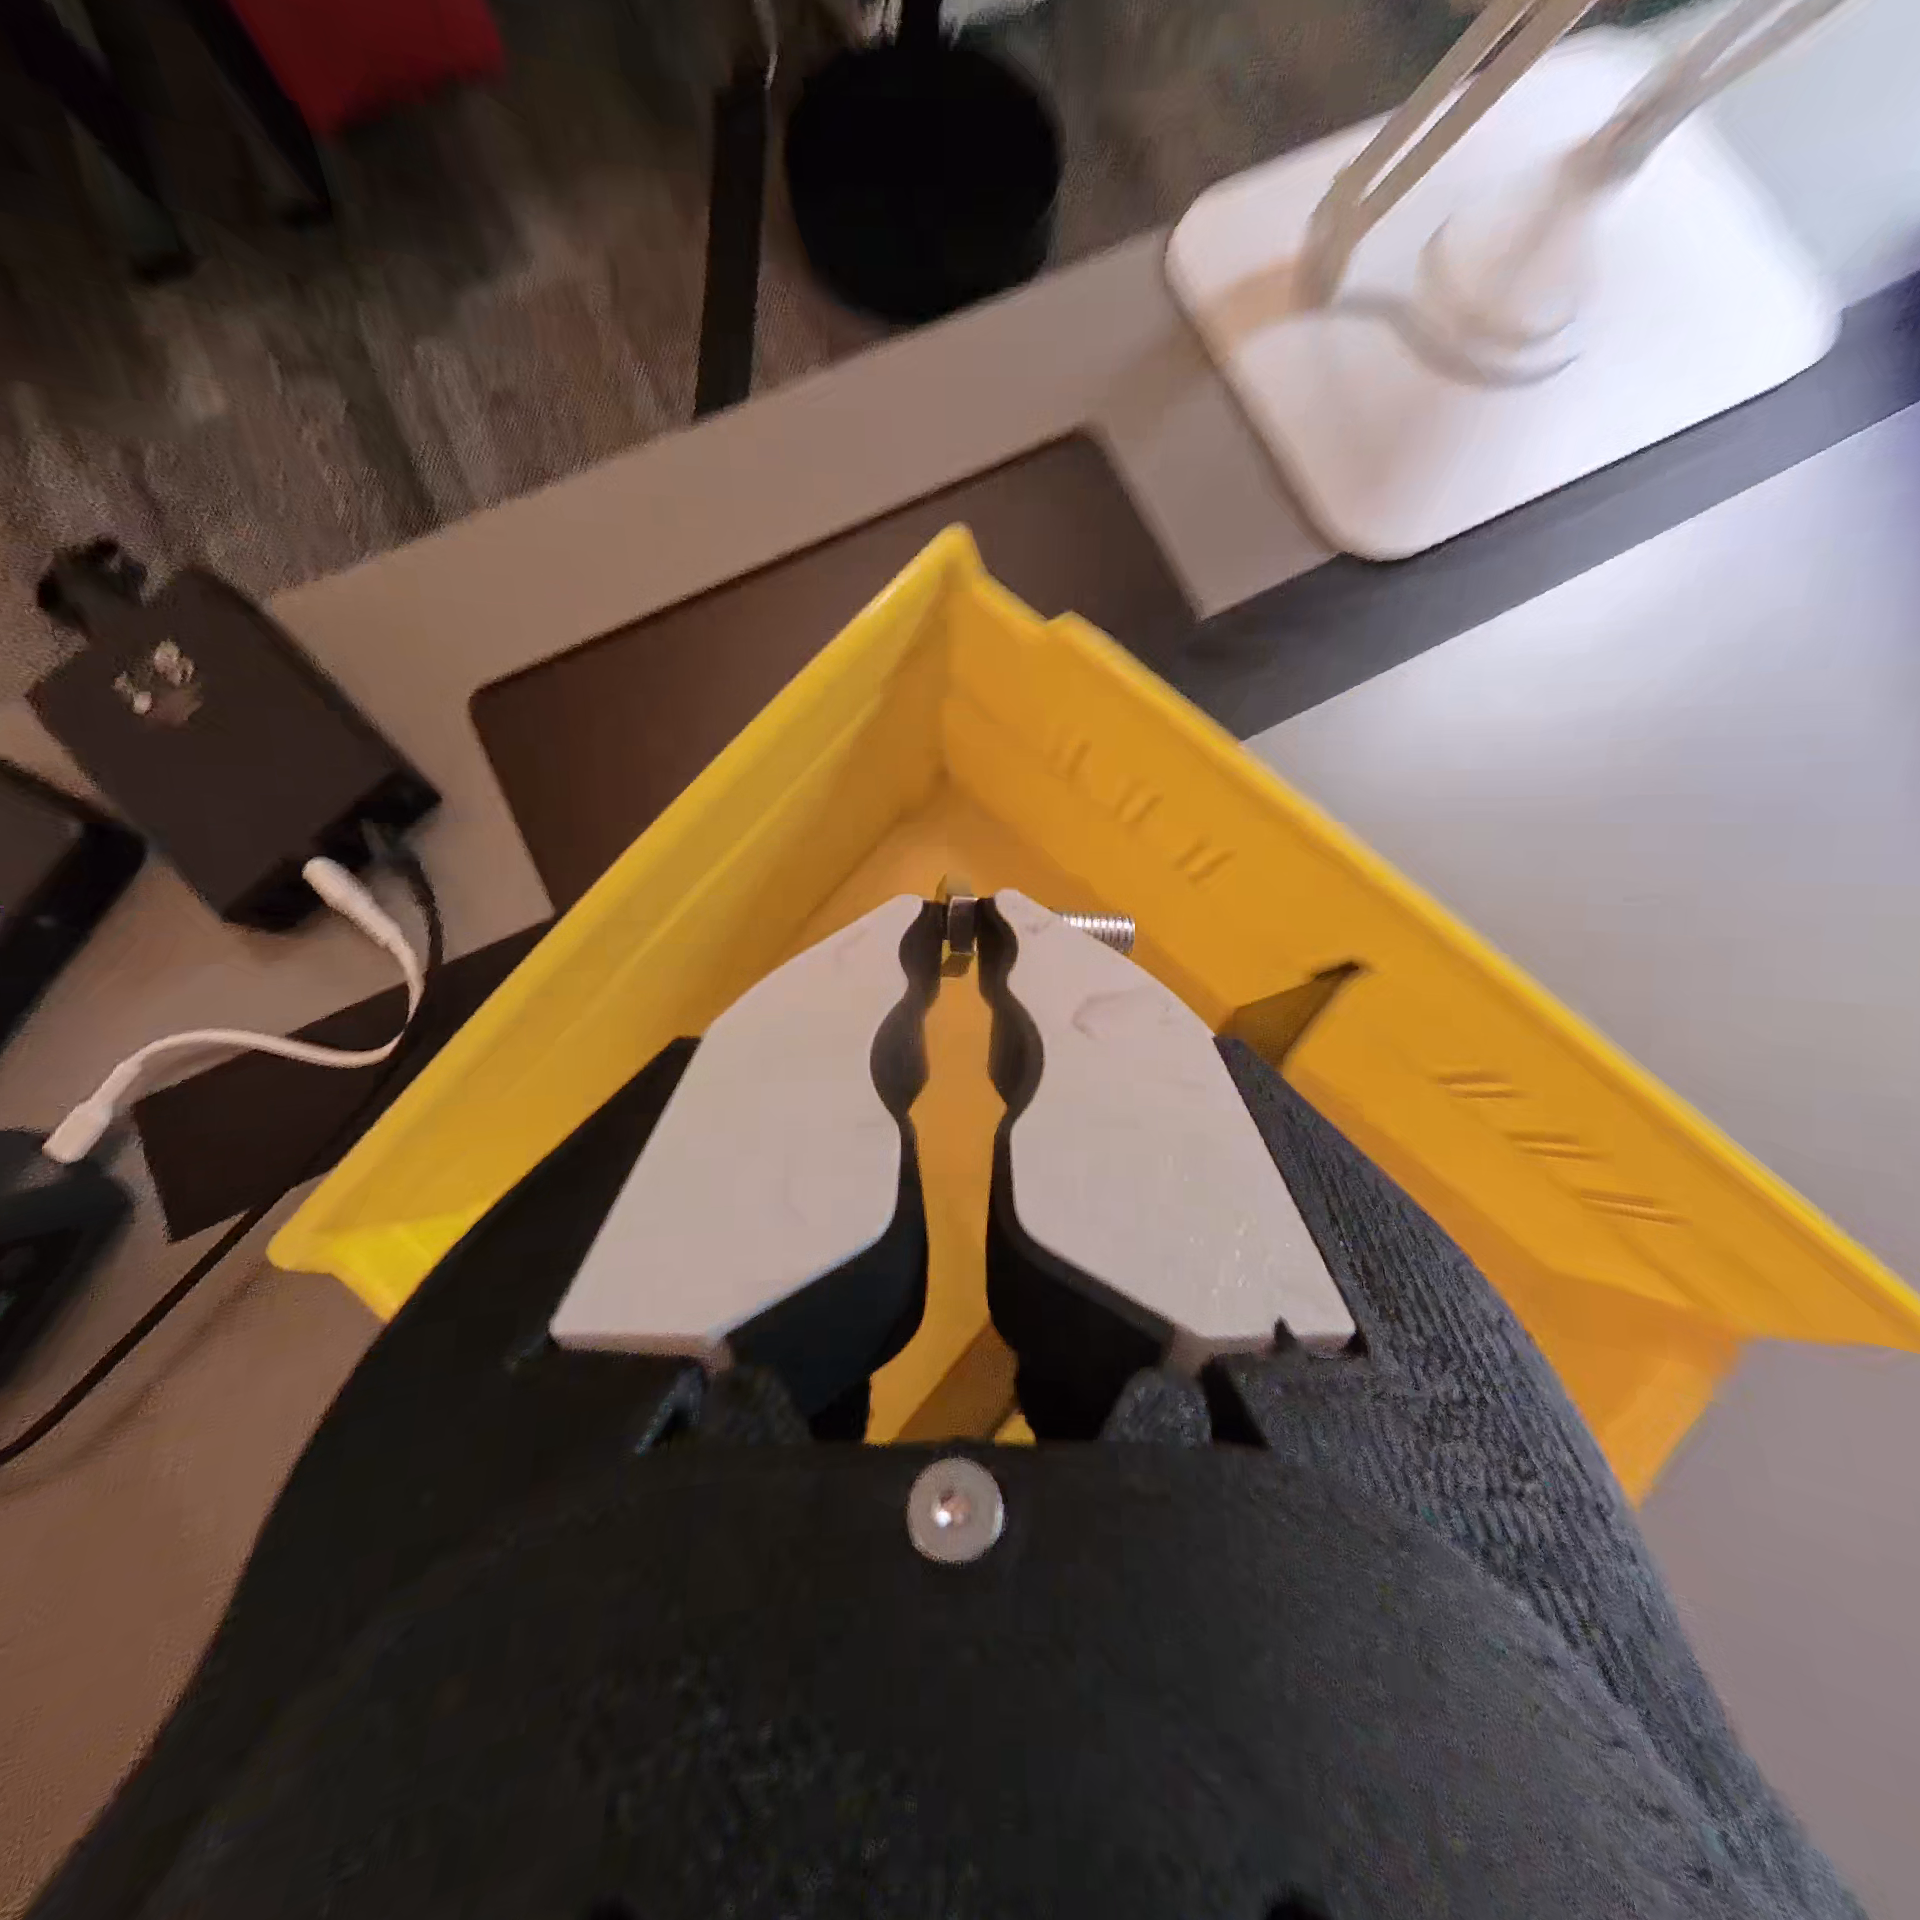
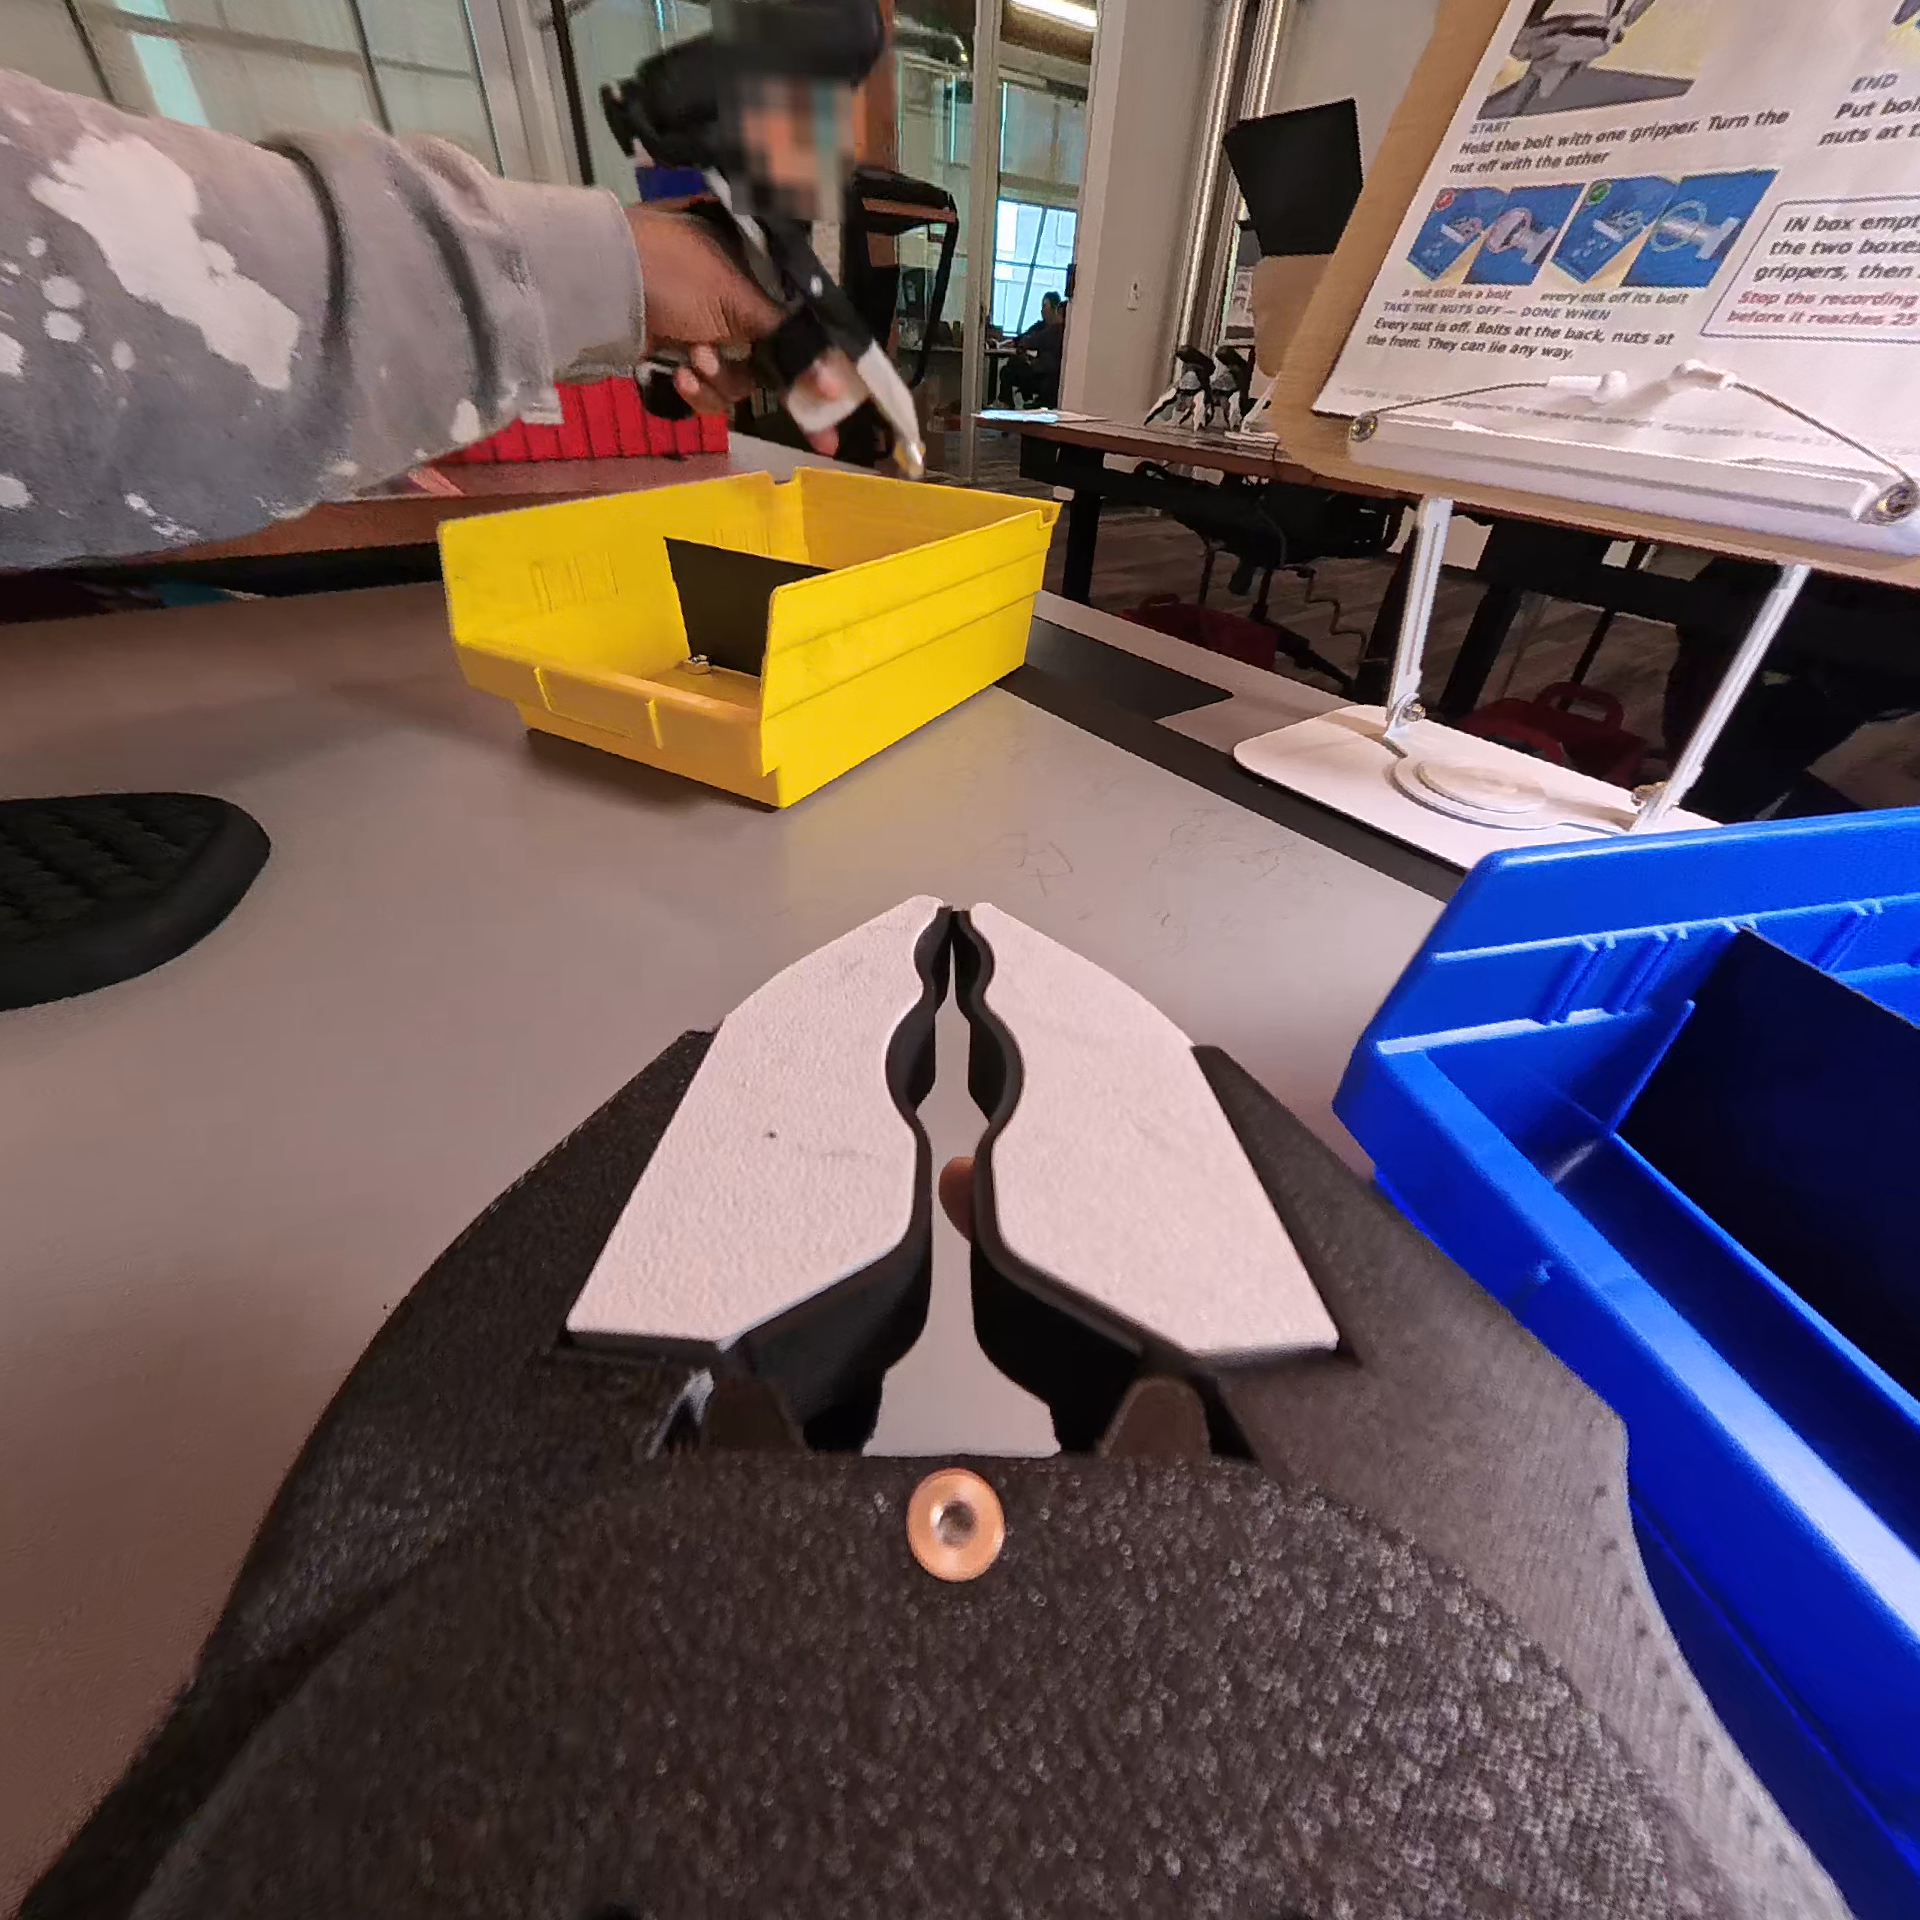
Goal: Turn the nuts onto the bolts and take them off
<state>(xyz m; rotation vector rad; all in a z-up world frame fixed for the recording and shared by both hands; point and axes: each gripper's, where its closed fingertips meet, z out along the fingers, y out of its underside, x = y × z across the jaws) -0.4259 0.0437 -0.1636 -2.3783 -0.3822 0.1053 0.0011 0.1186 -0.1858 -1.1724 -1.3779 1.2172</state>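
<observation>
Nut is pinched between the tips of the left tool, over the far corner of the yellow bin. A threaded bolt sticks out at 3 o'clock from behind the right fingertip; whether it is threaded into the nut or lies on the bin floor cannot be told. Its long axis runs from 9 to 3 o'clock, across the line of the fingers.

In the right wrist view the left tool is seen at 12 o'clock, held by a hand on an outstretched, grey-sleeved arm, tips tilted down above the bin's back rim. A small metal part lies on the floor of the yellow bin by a black divider.

The right tool is pressed together on nothing, low over the grey surface, with a blue bin just beside it at 3 o'clock. The yellow bin lies well apart from it, at 12 o'clock.

The coming move is judged to turn on this gap: the left tool is at the hardware, while the right would need to be brought forward and spread, then lined up along the bolt's axis, before any turning can be done. A nut held only at the tips may slip.
</observation>
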